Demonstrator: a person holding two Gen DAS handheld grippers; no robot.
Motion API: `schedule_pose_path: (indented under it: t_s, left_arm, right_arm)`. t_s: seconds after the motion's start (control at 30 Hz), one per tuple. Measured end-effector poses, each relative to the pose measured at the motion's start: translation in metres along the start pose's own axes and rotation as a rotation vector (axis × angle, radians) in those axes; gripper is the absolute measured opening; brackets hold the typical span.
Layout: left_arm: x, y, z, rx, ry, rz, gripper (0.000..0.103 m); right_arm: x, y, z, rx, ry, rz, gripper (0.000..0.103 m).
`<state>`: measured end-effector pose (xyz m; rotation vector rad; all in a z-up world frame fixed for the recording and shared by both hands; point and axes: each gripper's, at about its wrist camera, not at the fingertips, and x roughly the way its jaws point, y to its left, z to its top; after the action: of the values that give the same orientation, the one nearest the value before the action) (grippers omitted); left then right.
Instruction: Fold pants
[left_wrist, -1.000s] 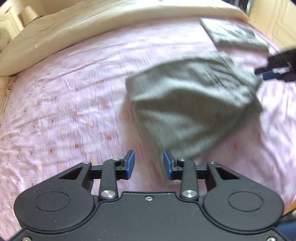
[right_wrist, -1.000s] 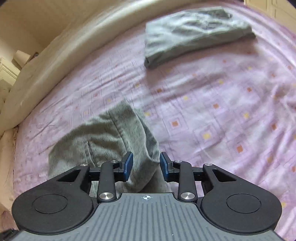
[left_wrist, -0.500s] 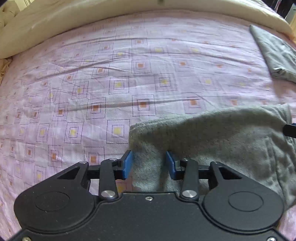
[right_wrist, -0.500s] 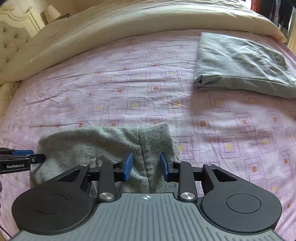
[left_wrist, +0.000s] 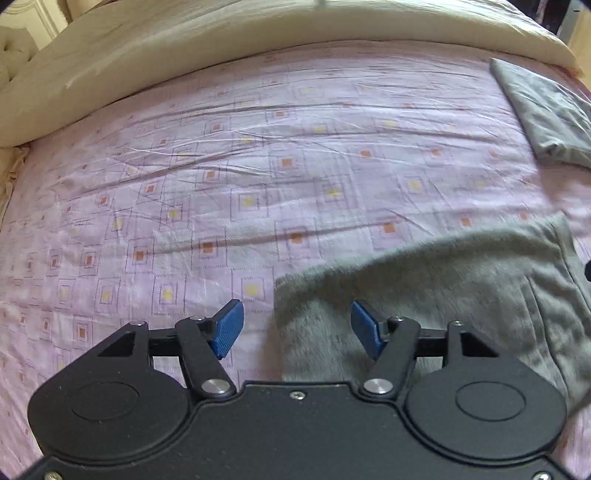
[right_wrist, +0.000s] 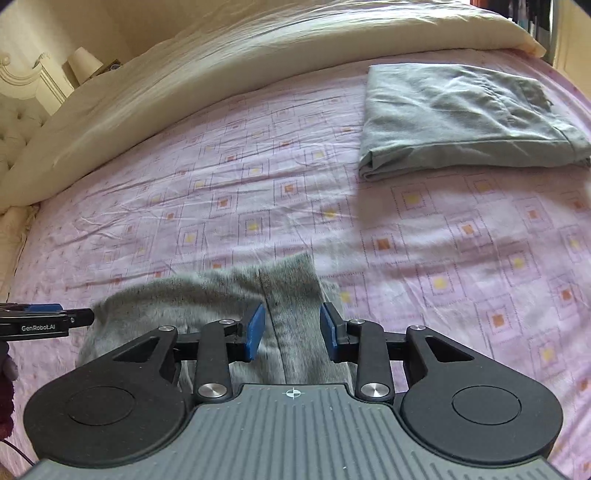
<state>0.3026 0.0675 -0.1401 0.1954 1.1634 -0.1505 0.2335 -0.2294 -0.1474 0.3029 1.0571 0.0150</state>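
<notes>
The folded grey fleece pants (left_wrist: 436, 295) lie on the pink patterned bed sheet (left_wrist: 258, 166). My left gripper (left_wrist: 297, 330) is open, its blue pads spread over the pants' left corner. My right gripper (right_wrist: 291, 328) is open over the pants' right end (right_wrist: 288, 291), with cloth between the pads but not pinched. The left gripper's tip (right_wrist: 48, 317) shows at the left edge of the right wrist view.
A second pair of folded grey pants (right_wrist: 461, 118) lies at the far right of the bed, also in the left wrist view (left_wrist: 546, 110). A cream duvet (right_wrist: 221, 74) runs along the far side. A headboard and lamp (right_wrist: 83, 62) stand at far left.
Both grippers carried the pants down onto the sheet, then opened. The left gripper's jaws are now much wider than half a second ago; the right's opened a little.
</notes>
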Motion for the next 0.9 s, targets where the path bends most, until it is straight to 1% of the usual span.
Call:
schedule_pose_path:
  t_s: [0.07,0.1,0.17,0.2,0.27,0.33,0.37,0.4,0.43,0.47,0.53,0.73,0.8,0.9]
  left_arm:
    - [-0.01,-0.008,-0.024,0.044,0.006,-0.02,0.068]
    - [-0.015,-0.014,-0.038,0.072,0.016,-0.024,0.068]
    - [-0.021,-0.024,-0.064,0.119,0.041,-0.028,0.068]
    - [-0.02,-0.027,-0.074,0.132,0.059,-0.033,0.068]
    - [-0.025,-0.031,-0.093,0.141,0.093,-0.054,0.068]
    - [-0.029,-0.032,-0.107,0.133,0.106,-0.065,0.068]
    - [-0.031,-0.03,-0.111,0.124,0.108,-0.069,0.068]
    - [-0.033,-0.027,-0.113,0.106,0.106,-0.077,0.068]
    - [-0.035,-0.023,-0.115,0.083,0.106,-0.083,0.068]
    - [-0.036,-0.018,-0.116,0.053,0.107,-0.084,0.068]
    - [-0.037,-0.007,-0.113,-0.006,0.1,-0.09,0.068]
    - [-0.032,0.031,-0.094,-0.219,0.088,-0.121,0.067]
    - [-0.028,0.038,-0.086,-0.253,0.086,-0.131,0.067]
    - [-0.017,0.038,-0.076,-0.251,0.098,-0.134,0.067]
  right_arm:
    - [-0.001,0.001,-0.023,-0.032,0.054,-0.024,0.033]
    - [-0.003,0.002,-0.035,-0.051,0.068,-0.033,0.033]
    - [-0.009,0.005,-0.054,-0.085,0.057,-0.043,0.033]
    - [-0.014,0.006,-0.058,-0.091,0.044,-0.044,0.033]
    - [-0.019,0.004,-0.057,-0.069,0.052,-0.043,0.033]
    - [-0.025,0.0,-0.053,-0.027,0.054,-0.03,0.033]
    - [-0.028,-0.003,-0.052,-0.009,0.037,-0.024,0.034]
    - [-0.032,-0.005,-0.05,0.006,0.018,-0.018,0.035]
    - [-0.033,-0.008,-0.047,0.02,0.005,-0.015,0.039]
    - [-0.033,-0.011,-0.044,0.034,0.0,-0.014,0.044]
    - [-0.03,-0.017,-0.038,0.063,0.004,-0.009,0.05]
    - [-0.012,-0.027,-0.021,0.142,0.03,0.027,0.053]
    - [-0.007,-0.028,-0.019,0.147,0.04,0.031,0.055]
    - [0.002,-0.028,-0.017,0.145,0.065,0.033,0.056]
